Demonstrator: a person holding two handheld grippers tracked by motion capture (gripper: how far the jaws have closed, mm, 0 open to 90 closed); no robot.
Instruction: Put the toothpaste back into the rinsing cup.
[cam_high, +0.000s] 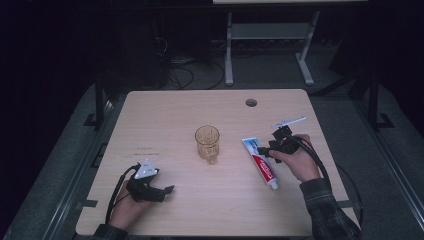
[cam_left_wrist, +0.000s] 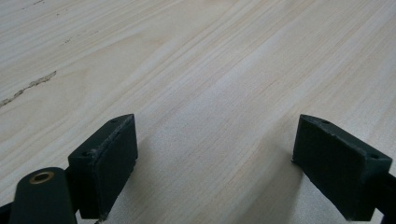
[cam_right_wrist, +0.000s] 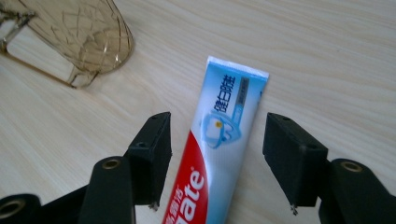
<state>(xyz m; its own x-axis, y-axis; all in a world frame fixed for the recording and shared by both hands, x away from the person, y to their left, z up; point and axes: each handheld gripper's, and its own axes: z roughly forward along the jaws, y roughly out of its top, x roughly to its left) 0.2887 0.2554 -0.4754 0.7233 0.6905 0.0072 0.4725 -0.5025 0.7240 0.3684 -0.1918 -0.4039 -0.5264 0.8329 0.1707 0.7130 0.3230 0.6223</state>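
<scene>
The toothpaste tube (cam_high: 261, 162) lies on the table (cam_high: 210, 205), right of the cup (cam_high: 207, 143).

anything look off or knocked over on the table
Nothing stands out. The amber cup stands upright mid-table, unspilled. The toothpaste tube lies flat and undamaged between the open jaws of the right claw, pads clear of it. The left claw rests open over bare table.

A light wooden table (cam_high: 210, 210) with three things on it

Its pale, grained top has rounded corners and a round cable hole (cam_high: 251, 102) near the far edge. An amber glass mug (cam_high: 207, 143) stands upright near the middle. To its right a toothpaste tube (cam_high: 261, 163) lies flat, cap toward the near edge. A thin white strip-like thing (cam_high: 289, 120), too small to identify, lies beyond the tube.
</scene>
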